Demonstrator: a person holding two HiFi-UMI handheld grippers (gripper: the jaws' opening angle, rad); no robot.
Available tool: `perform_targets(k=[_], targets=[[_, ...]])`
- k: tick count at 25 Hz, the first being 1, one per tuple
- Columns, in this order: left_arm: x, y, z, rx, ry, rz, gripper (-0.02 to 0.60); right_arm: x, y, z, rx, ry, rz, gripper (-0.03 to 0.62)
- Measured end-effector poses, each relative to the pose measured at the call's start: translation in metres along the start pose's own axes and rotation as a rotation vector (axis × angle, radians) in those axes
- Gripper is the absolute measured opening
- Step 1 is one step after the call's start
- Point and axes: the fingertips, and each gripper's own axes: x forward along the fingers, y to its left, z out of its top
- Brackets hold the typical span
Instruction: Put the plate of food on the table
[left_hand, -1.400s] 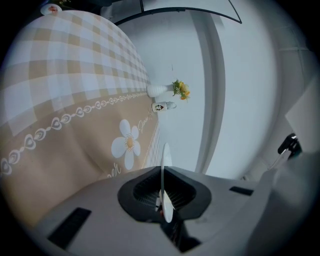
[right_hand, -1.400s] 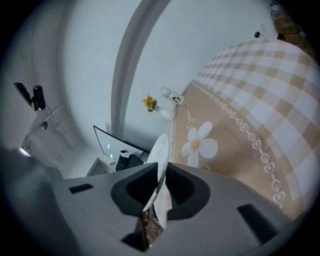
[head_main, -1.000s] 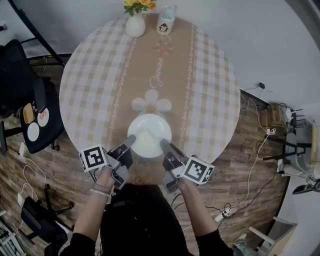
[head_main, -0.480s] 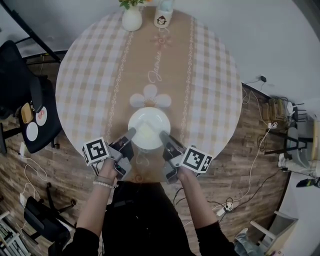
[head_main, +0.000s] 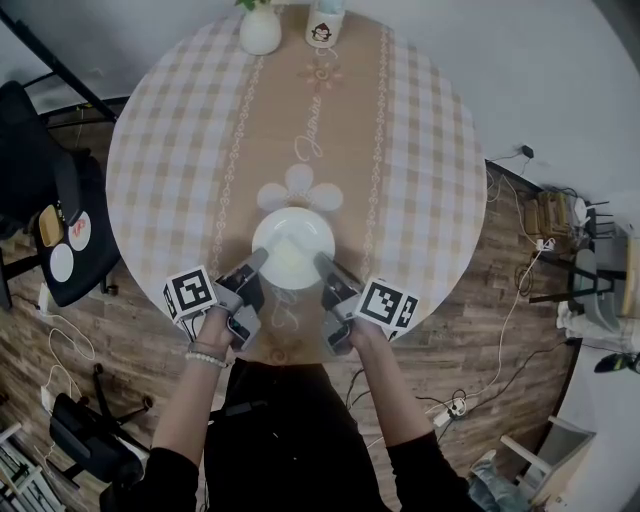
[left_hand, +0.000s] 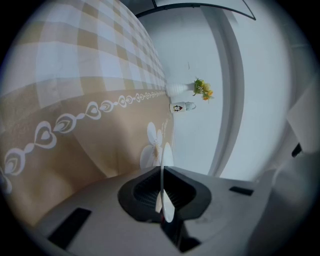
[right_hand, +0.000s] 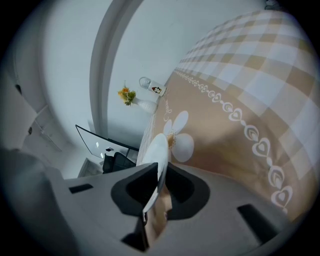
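White, the plate (head_main: 293, 240) is clamped at its rim by the left gripper (head_main: 256, 264) and right gripper (head_main: 323, 264). It is thereby kept level over the table's (head_main: 420, 150) near part.

left claw (head_main: 258, 260), right claw (head_main: 323, 263) grey | cubes (head_main: 190, 292) (head_main: 387, 303) black-white | sleeves (head_main: 165, 482) (head_main: 415, 476) black | bead bracelet (head_main: 205, 358)

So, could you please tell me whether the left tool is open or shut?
Shut: the left tool clamps the plate, whose thin white rim is pinched edge-on between the two black pads.

cursive script (head_main: 311, 143) on tablecloth (head_main: 425, 150), too small to read
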Motion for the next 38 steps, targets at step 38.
perform_targets(k=[38], targets=[[0.009, 0.031, 0.01, 0.048, -0.01, 0.089, 0.009, 0.011, -0.015, -0.03, 0.002, 0.178, -0.086, 0.166]])
